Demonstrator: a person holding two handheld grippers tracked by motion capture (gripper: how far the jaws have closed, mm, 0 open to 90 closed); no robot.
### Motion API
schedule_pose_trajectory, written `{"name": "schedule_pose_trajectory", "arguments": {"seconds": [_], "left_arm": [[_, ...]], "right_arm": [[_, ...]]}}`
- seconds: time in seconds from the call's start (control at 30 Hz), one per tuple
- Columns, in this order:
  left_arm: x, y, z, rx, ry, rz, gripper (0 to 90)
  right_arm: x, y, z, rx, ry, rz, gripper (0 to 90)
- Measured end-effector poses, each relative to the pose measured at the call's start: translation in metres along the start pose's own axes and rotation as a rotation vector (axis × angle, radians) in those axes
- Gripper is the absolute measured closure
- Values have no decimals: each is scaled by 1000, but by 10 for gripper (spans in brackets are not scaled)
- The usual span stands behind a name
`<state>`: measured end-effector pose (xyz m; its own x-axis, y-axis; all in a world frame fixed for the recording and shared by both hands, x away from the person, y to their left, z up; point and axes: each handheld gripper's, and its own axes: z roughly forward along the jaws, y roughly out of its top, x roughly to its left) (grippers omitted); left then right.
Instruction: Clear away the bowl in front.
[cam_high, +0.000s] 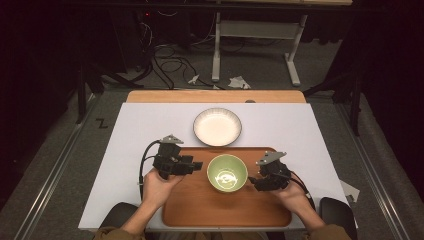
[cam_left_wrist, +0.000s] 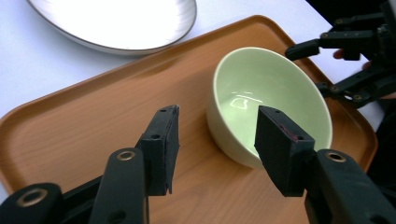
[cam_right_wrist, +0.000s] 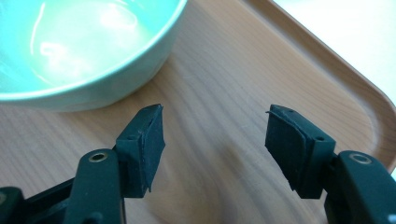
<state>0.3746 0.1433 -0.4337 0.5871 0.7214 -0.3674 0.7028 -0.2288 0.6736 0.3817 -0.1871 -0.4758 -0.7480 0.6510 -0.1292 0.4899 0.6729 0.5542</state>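
Observation:
A pale green bowl (cam_high: 227, 172) stands empty on a wooden tray (cam_high: 200, 202). My left gripper (cam_high: 199, 165) hovers over the tray just left of the bowl, open, with its jaws pointing at the bowl's side. In the left gripper view the bowl (cam_left_wrist: 261, 88) lies just ahead of the left gripper (cam_left_wrist: 217, 140), and nothing is pressed between the pads. My right gripper (cam_high: 252, 181) sits at the bowl's right side, also open. In the right gripper view the right gripper (cam_right_wrist: 215, 135) is over bare tray (cam_right_wrist: 224, 70), with the bowl (cam_right_wrist: 79, 46) to its upper left.
A white ribbed plate (cam_high: 217, 126) lies empty on the white tabletop (cam_high: 140, 130) just beyond the tray's far edge. Past the table, cables and a desk frame (cam_high: 255, 50) stand on the dark floor.

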Motion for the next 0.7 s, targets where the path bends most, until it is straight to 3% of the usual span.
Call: {"name": "schedule_pose_trajectory", "arguments": {"seconds": [0.5, 0.7], "left_arm": [[11, -14, 14, 21, 39, -19, 458], [16, -20, 22, 36, 57, -41, 453]], "right_arm": [[-2, 0, 0, -6, 0, 19, 373], [-1, 0, 0, 3, 2, 1, 373]]}}
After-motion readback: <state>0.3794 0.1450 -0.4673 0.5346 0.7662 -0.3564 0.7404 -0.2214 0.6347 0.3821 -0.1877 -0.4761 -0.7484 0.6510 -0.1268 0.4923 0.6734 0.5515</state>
